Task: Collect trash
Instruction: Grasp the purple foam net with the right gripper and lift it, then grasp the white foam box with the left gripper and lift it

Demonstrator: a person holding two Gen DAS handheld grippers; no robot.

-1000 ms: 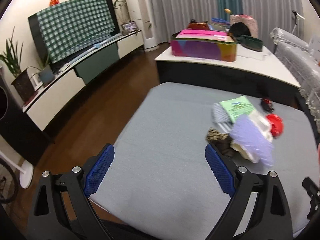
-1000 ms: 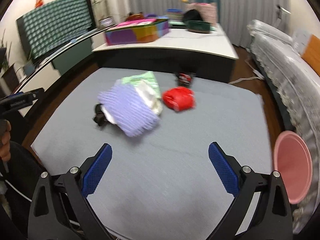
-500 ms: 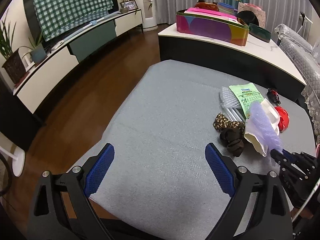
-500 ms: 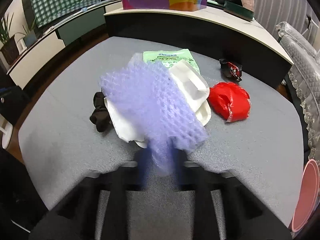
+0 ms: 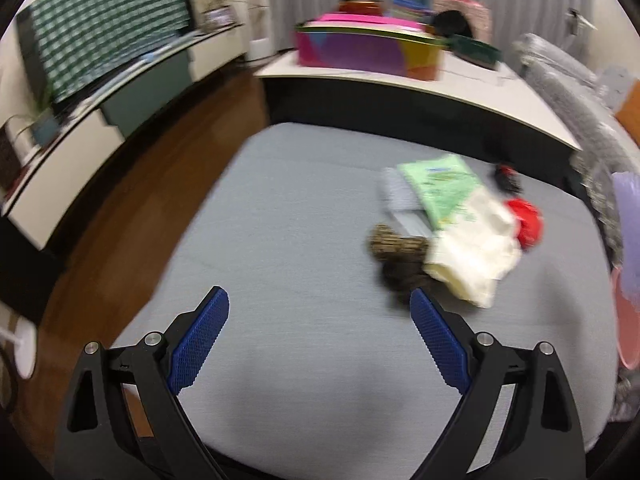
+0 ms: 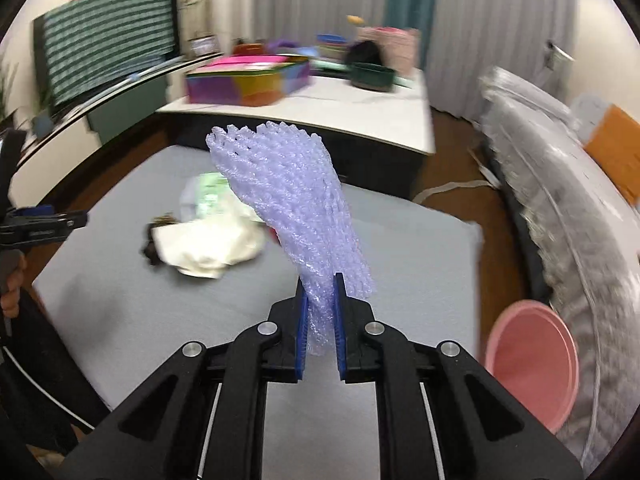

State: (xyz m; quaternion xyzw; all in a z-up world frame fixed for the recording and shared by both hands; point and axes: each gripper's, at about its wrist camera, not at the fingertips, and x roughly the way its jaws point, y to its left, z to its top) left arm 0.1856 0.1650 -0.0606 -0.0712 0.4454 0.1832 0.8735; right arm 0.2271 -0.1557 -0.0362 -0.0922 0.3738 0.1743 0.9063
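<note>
The purple foam net sleeve point(image 6: 296, 216) looks feather-light, soft and springy, so pinching 1 end suffices (a crushing grip does no harm). The right hand-held gripper point(image 6: 320, 320) is clamped on its lower end, tilted downward, holding it upright above the grey tabletop point(image 6: 400, 240), near the pink bin point(image 6: 532, 364). The left hand-held gripper point(image 5: 320, 320) hovers with its jaws apart, empty, beside the remaining trash pile point(image 5: 468, 248).
</note>
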